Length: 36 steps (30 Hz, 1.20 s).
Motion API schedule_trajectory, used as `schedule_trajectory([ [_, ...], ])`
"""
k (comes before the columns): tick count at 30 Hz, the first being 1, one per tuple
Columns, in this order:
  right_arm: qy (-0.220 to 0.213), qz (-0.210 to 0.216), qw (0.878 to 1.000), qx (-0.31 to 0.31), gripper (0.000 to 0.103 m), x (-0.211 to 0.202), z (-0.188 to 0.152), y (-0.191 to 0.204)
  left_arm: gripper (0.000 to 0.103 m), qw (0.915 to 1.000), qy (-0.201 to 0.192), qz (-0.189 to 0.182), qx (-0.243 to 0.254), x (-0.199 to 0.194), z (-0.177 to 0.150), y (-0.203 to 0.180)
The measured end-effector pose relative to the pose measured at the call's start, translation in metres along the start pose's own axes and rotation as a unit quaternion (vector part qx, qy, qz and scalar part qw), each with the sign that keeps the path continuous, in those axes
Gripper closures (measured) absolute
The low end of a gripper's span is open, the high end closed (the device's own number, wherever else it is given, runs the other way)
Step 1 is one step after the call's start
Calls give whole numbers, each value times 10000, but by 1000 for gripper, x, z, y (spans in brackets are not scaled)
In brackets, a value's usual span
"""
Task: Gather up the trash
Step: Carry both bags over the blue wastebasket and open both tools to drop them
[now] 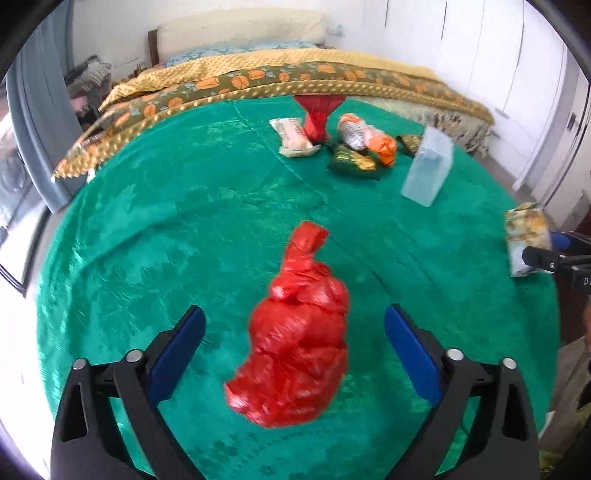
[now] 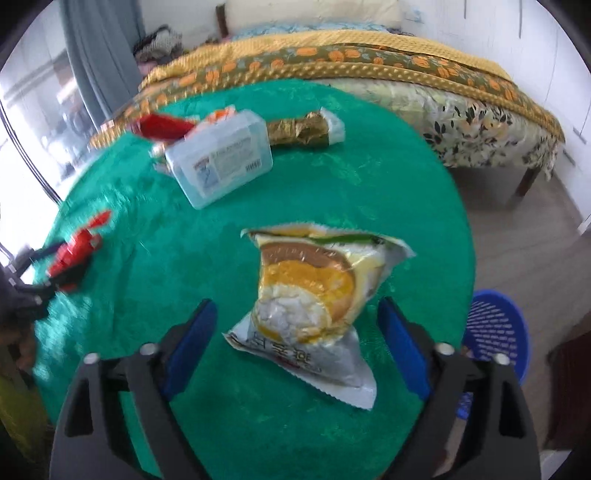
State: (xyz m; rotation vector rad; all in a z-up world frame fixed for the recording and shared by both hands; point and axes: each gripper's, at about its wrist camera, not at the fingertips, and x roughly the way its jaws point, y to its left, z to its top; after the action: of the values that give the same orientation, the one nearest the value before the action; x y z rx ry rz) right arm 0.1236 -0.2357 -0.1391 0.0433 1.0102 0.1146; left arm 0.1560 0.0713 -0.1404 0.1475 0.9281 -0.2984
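Home bedroom: bed [image 2: 369,62] with patterned quilts, pillow [image 1: 240,33], white wardrobe doors [image 1: 480,55], window curtain [image 2: 99,55].

Green tablecloth [image 1: 184,221]: shiny crushed cloth. Red bag [image 1: 295,350]: thin crinkled plastic. Snack wrapper [image 2: 314,295]: glossy film.

I see my left tongs [image 1: 295,332] spread wide, a knotted red plastic bag [image 1: 295,332] lying between the blue pads [image 1: 177,354] with neither pad touching it. It rests on a worktop draped in green cloth [image 1: 166,229]. Far right lies a cluster of crumpled wrappers [image 1: 354,147] beside a clear plastic box [image 1: 428,166]. At the right edge my other tongs [image 1: 550,258] meet a pale snack packet [image 1: 526,236]. A bed [image 1: 258,74] stands beyond.
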Motion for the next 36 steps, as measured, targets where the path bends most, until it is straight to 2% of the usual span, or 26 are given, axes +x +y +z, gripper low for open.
schedule_trajectory([
  [2, 38, -67, 10000, -62, 54, 3, -3, 2, 24, 9999, 89, 47, -21, 2, 1, 2],
  [4, -16, -3, 10000, -83, 59, -2, -5, 1, 39, 9998, 172, 65, -70, 4, 0, 3],
  [5, -28, 68, 10000, -63, 59, -4, -5, 0, 54, 9998, 195, 42, -73, 4, 0, 3],
  [6, -66, 168, 9998, -51, 60, -8, -5, -1, 59, 9997, 216, 18, -77, 4, 0, 3],
  [8, -144, 277, 9995, -58, 60, -15, -5, -3, 60, 9998, 142, 32, -130, 0, -2, 1],
  [12, -242, 742, 9969, 74, 61, -27, -5, -10, 61, 9995, -6, -237, -196, -13, 1, -10],
  [17, -250, 1104, 9935, 107, 61, -38, -9, -21, 61, 9976, -165, -678, -7, -29, 11, -51],
  [19, -296, 1106, 9933, 143, 61, -45, -12, -29, 61, 9958, -202, -887, 128, -33, 17, -75],
  [23, -413, 890, 9946, 332, 61, -58, -21, -66, 61, 9908, -260, -1272, 379, -36, 29, -134],
  [30, -438, 102, 9941, 983, 61, -72, -44, -168, 60, 9770, -99, -1930, 898, -21, 51, -248],
  [34, -335, -278, 9907, 1285, 60, -72, -54, -223, 60, 9677, -2, -2146, 1320, -3, 62, -321],
  [36, -276, -388, 9889, 1406, 60, -69, -59, -248, 60, 9644, 86, -2262, 1368, 11, 69, -348],
])
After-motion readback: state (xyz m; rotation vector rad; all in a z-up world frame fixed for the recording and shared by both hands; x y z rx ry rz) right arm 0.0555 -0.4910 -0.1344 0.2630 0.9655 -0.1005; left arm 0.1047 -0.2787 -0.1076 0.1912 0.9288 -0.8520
